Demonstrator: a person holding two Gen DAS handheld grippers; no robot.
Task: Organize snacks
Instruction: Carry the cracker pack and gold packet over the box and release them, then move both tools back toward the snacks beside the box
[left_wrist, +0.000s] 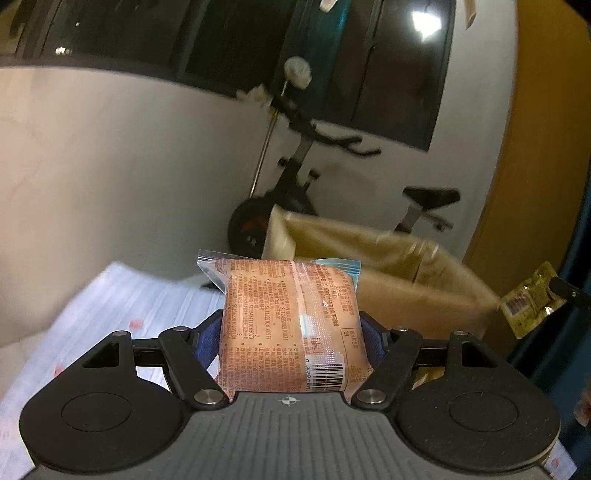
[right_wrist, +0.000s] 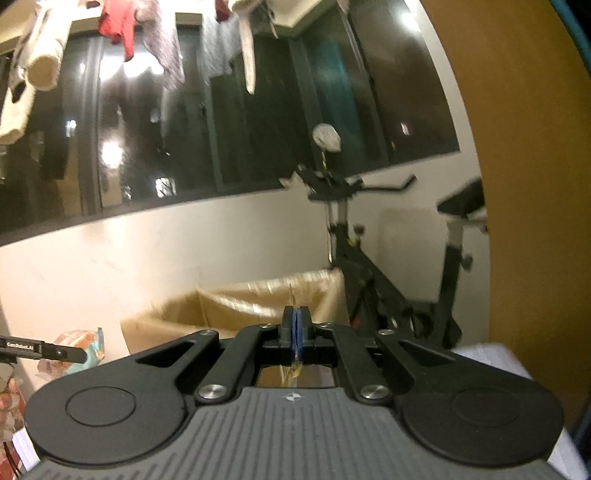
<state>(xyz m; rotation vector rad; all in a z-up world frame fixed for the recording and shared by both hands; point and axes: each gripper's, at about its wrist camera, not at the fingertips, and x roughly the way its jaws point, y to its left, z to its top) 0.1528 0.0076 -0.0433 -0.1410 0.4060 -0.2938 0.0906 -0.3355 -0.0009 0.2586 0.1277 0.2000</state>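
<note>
In the left wrist view my left gripper (left_wrist: 291, 343) is shut on an orange snack packet (left_wrist: 280, 295) with printed text and a barcode; its blue pads (left_wrist: 207, 339) press both sides. It is held in the air in front of an open cardboard box (left_wrist: 399, 273). At the far right, my right gripper's finger holds a small gold packet (left_wrist: 528, 306). In the right wrist view my right gripper (right_wrist: 296, 325) is shut on that thin gold packet (right_wrist: 293, 371), seen edge-on. The left gripper's finger (right_wrist: 44, 350) and the orange packet (right_wrist: 79, 343) show at the left.
An exercise bike (right_wrist: 354, 251) stands behind the cardboard box (right_wrist: 251, 299), against a white wall under dark windows. A white sheet-covered surface (left_wrist: 122, 295) lies below. More wrapped snacks (right_wrist: 9, 402) sit at the lower left. A yellow panel (right_wrist: 517, 184) bounds the right side.
</note>
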